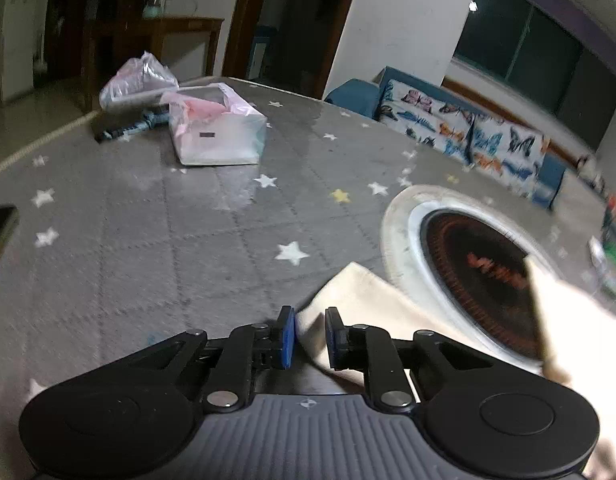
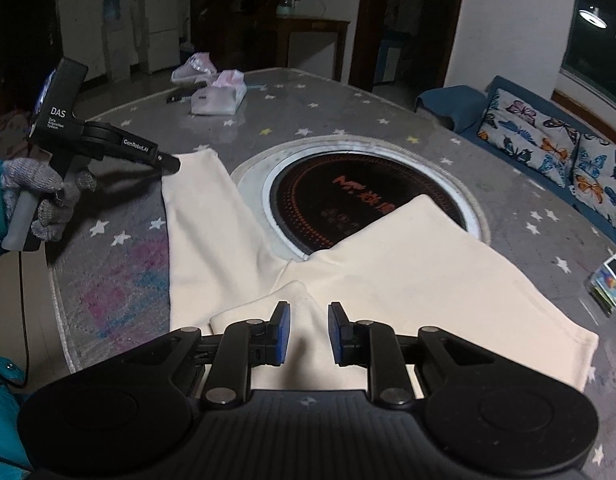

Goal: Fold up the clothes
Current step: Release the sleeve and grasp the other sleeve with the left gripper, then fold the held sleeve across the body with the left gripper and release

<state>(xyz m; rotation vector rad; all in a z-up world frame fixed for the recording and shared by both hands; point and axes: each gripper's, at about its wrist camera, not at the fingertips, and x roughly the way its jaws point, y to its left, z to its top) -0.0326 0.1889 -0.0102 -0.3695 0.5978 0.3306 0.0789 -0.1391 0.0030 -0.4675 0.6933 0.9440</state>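
The left claw has its blue pads a narrow gap apart, and a corner of the cream garment runs between them. Whether the pads actually pinch the cloth I cannot tell; there is daylight on at least one side. Seen from the right wrist, that same claw sits at the far end of one leg of the garment, its tip on the hem, held by a hand in a grey knitted glove.

The right claw is parted about as wide, hovering just above a small raised fold near the middle of the garment, at the near edge. Nothing is gripped there that I can see.

The garment looks like a pair of pale shorts or trousers, spread flat on the grey star-patterned surface, its two legs splayed away from the person. One leg lies beside the round black burner sunk into the middle; the other leg overlaps its rim.

Further back stand a tissue box in a plastic bag and a crumpled bag behind it, well apart from the work.

I take this for the opening of a fold: the left leg is about to be carried over the right. That calls for the left claw to close firmly on the hem, lift it clear of the surface and sweep across, while the right claw pins the middle.
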